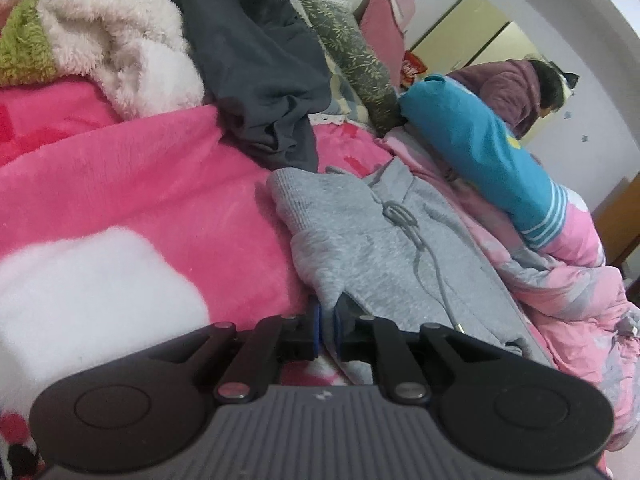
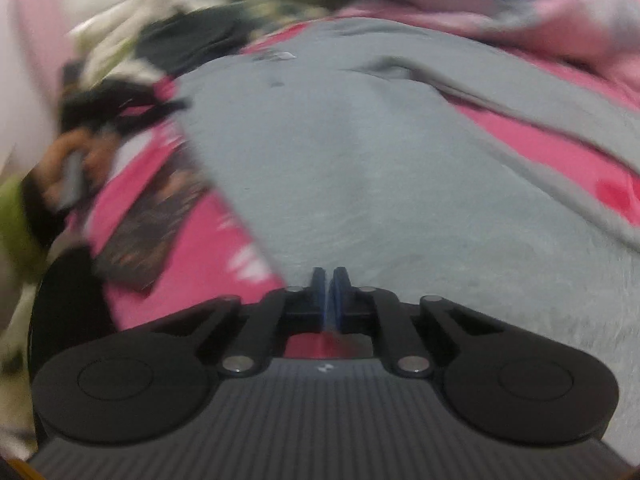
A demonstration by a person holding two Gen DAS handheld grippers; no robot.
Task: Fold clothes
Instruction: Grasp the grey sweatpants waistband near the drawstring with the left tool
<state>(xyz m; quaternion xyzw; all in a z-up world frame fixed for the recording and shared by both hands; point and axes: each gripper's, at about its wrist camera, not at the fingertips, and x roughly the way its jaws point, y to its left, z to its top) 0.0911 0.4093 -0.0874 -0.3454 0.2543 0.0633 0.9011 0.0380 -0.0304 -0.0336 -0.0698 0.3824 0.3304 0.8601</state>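
Grey drawstring sweatpants (image 1: pixel 372 240) lie on a pink fleece blanket (image 1: pixel 140 184). My left gripper (image 1: pixel 328 322) is shut on the near edge of the waistband end, with grey cloth pinched between its blue pads. In the blurred right wrist view the grey sweatpants (image 2: pixel 360 168) spread ahead over the pink blanket (image 2: pixel 168 248). My right gripper (image 2: pixel 329 280) is shut on the near edge of the grey cloth.
A dark grey garment (image 1: pixel 256 64), a fluffy white and green blanket (image 1: pixel 104 36), a blue garment (image 1: pixel 480 144) and a pink quilt (image 1: pixel 560 280) lie around. A person (image 1: pixel 520 88) stands at the back right. In the right wrist view a hand (image 2: pixel 72 160) is at left.
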